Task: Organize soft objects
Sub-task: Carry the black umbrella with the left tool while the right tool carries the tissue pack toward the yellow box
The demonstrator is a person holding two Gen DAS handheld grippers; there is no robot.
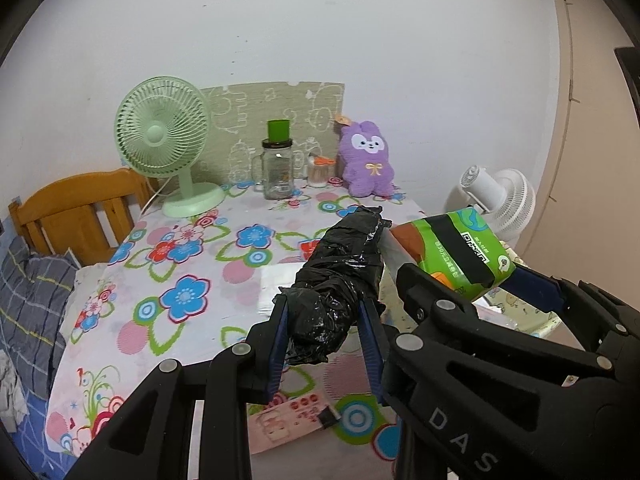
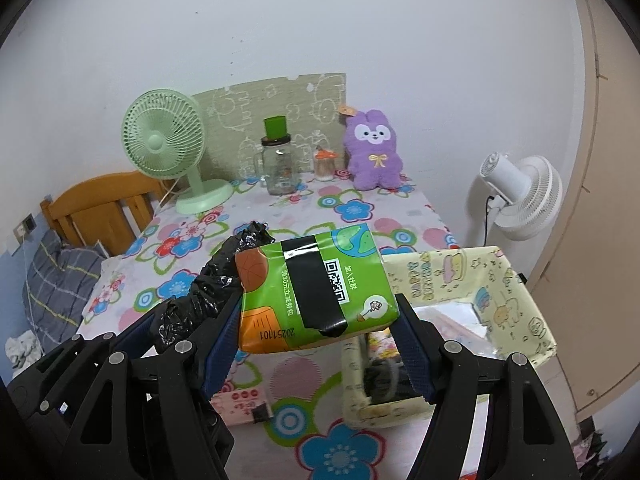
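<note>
From my station, the yellow patterned box (image 2: 516,300) has its interior mostly screened by my right gripper (image 2: 320,344) and the green tissue pack (image 2: 316,296). The pink card (image 1: 288,420) is partly covered (print unreadable). The bedding (image 1: 28,300) runs off the frame's left edge.

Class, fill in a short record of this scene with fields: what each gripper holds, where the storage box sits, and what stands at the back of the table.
left gripper: shut on black plastic roll, lifted off the table
right gripper: shut on green tissue pack, also held in the air
storage box: yellow cartoon-print, open-topped, at the table's right edge
table cover: floral cloth
back row, left to right: green fan, glass jar, purple plush
</note>
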